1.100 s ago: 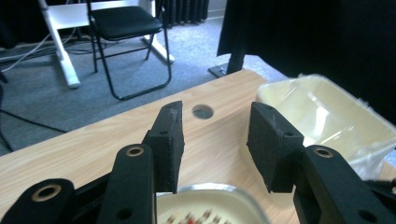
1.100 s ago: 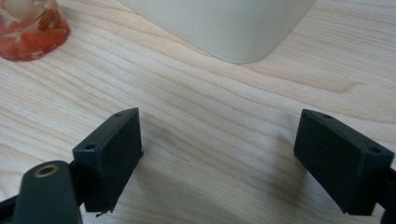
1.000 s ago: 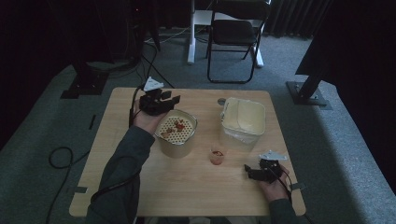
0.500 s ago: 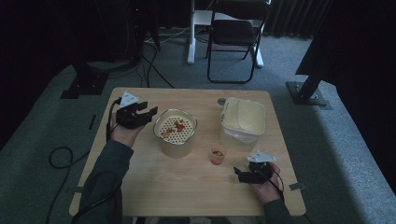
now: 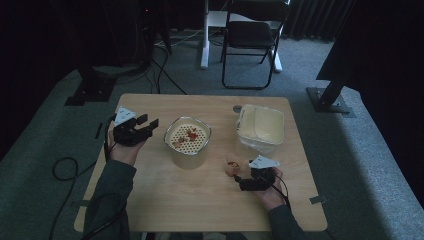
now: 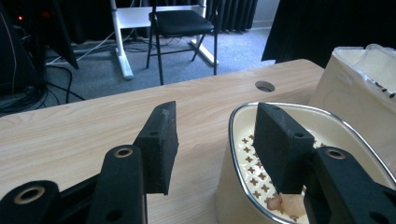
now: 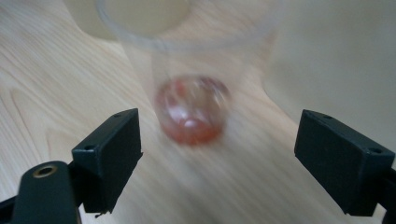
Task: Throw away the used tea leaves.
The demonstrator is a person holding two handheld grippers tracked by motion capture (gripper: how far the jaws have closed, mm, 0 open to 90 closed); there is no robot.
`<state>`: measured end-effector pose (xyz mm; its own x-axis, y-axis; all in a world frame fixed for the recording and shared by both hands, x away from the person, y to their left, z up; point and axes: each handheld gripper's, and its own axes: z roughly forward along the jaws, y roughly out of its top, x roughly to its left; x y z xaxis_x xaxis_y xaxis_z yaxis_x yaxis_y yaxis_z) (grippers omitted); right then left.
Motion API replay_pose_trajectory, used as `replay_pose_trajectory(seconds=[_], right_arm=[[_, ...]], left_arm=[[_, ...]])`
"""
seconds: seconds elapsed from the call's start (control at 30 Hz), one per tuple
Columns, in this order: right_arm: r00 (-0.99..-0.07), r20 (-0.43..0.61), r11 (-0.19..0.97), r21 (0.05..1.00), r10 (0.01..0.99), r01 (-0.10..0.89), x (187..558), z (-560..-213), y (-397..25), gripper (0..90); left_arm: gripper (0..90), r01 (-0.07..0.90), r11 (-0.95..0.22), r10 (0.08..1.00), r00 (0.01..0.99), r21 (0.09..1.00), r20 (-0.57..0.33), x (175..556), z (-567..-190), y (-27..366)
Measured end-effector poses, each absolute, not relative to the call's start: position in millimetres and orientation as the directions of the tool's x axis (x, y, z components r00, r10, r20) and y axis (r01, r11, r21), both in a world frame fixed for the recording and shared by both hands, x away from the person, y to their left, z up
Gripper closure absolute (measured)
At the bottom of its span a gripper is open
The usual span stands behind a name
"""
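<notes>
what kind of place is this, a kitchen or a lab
Probably a lab or recording studio, not a kitchen: dark curtains, a folding chair, floor cables and stand bases surround one wooden table.

Dim high view, dark bg, brighter gripper views, cup (image 7: 191,109) motion-blurred

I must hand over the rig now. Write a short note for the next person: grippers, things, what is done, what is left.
Left gripper: open, empty, beside the strainer pot, not touching.
Right gripper: open, empty, aimed at the clear cup, jaws on either side but apart from it.
Cup stands upright on the table with something red at its bottom, in front of the tub. Pot already holds a few pieces.
Left: probably close on the cup.
</notes>
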<state>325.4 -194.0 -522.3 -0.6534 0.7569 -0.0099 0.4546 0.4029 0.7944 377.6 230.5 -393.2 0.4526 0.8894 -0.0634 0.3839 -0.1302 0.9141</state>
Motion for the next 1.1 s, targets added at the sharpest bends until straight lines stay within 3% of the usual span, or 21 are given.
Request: replay_pose_trajectory(seconds=[0.17, 0.37, 0.53, 1.1], right_arm=[[-0.664, 0.02, 0.353, 0.835, 0.747, 0.423, 337.7, -518.7, -180.6, 15.3], [-0.67, 0.037, 0.329, 0.85, 0.741, 0.41, 345.8, -514.0, -170.4, 28.2], [-0.674, 0.04, 0.321, 0.857, 0.738, 0.403, 345.7, -509.0, -165.5, 29.8], [-0.703, 0.023, 0.283, 0.906, 0.711, 0.316, 363.7, -427.2, -135.3, 31.1]], left_arm=[[49.3, 0.388, -0.141, 0.887, 0.458, 0.911, -0.058, 374.9, -399.9, 230.1], [48.5, 0.405, -0.159, 0.882, 0.468, 0.9, -0.055, 374.9, -409.9, 226.8], [46.5, 0.403, -0.168, 0.877, 0.478, 0.9, -0.05, 373.8, -413.7, 223.3], [42.6, 0.362, -0.22, 0.837, 0.547, 0.906, -0.015, 372.1, -419.5, 199.8]])
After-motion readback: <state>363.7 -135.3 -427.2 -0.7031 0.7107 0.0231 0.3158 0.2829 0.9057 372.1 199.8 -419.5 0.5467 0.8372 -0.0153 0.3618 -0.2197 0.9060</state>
